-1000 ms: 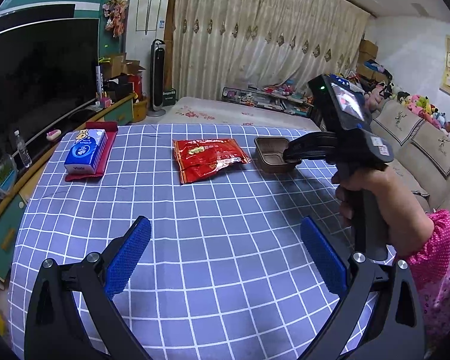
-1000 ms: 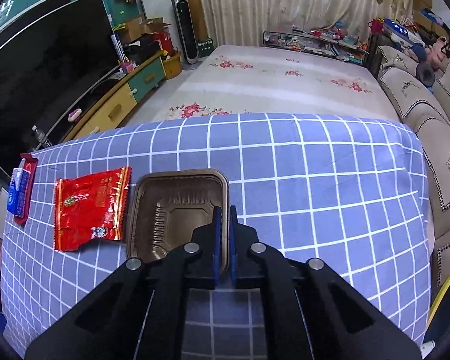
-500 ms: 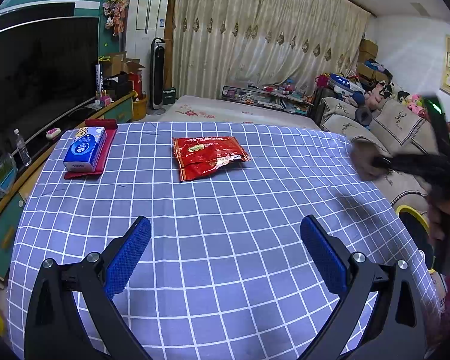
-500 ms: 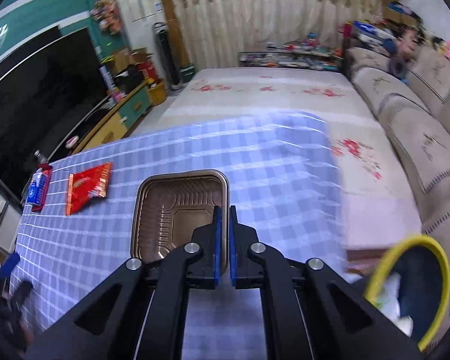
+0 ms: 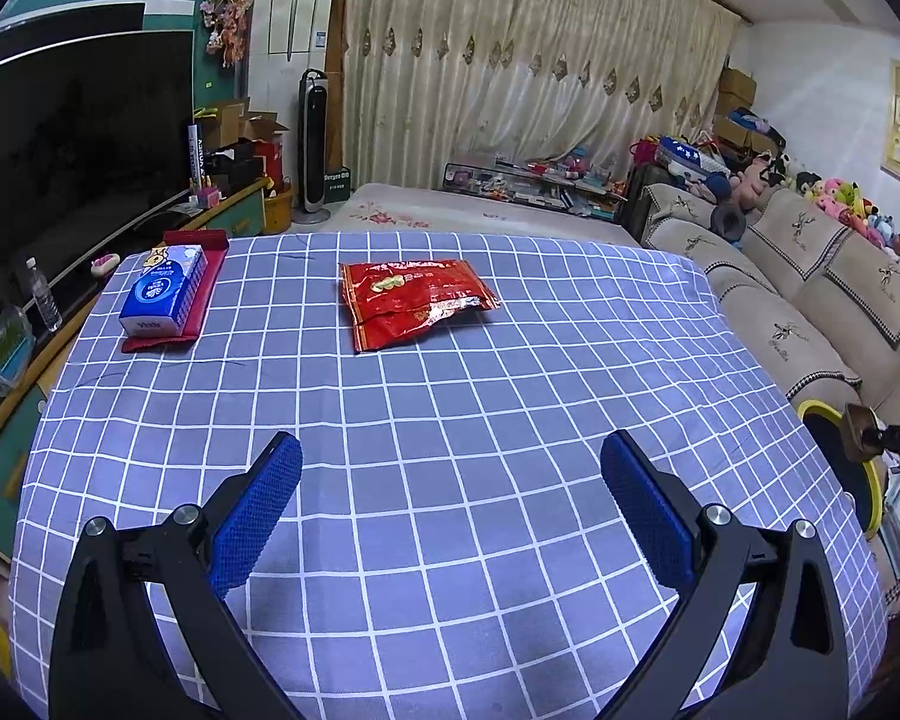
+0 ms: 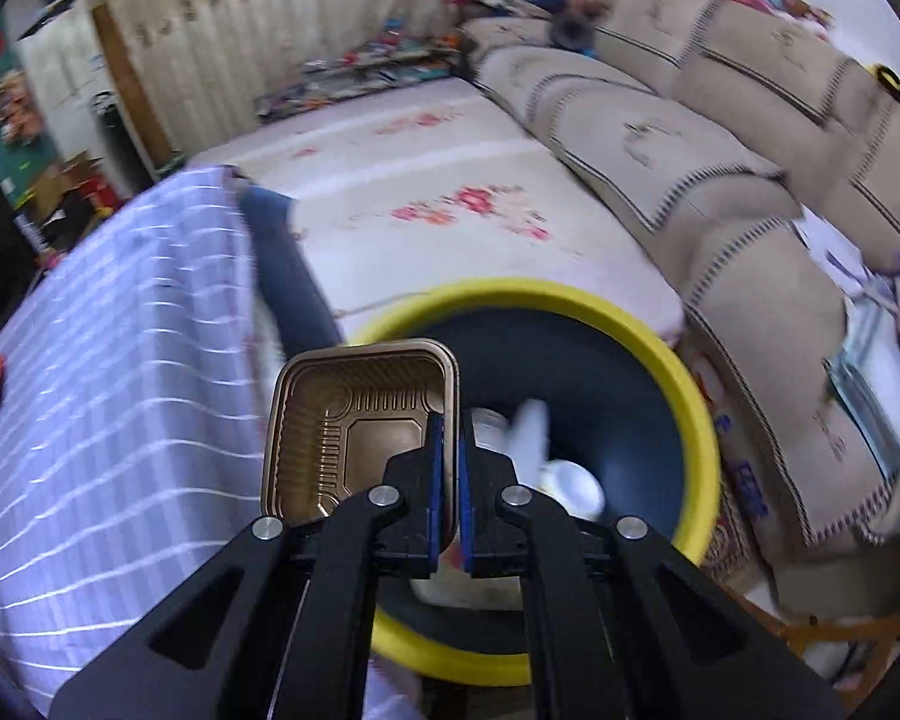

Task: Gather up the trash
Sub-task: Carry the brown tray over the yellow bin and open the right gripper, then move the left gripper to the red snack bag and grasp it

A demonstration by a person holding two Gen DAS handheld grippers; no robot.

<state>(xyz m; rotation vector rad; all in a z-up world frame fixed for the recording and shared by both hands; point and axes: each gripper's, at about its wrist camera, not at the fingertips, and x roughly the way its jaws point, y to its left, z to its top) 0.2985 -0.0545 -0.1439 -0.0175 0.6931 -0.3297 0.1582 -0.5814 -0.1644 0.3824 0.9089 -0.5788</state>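
Beside the table [image 5: 450, 420], off its right edge, the yellow-rimmed bin [image 6: 648, 336] is standing on the floor, already holding some white rubbish. On the checked cloth, a red snack bag [image 5: 417, 300] is lying well apart from a tissue pack [image 5: 165, 291]; judged as trash, it is still waiting for collection. The brown tray [image 6: 354, 426] is hanging over the bin's near-left rim, its hollow facing the camera and its slightly longer side running away from the fingers; it is not yet dropped. The right gripper [image 6: 449, 474] is clamping the tray's right wall, jaws together. The left gripper [image 5: 450, 516] is hovering over the table, jaws apart and empty.
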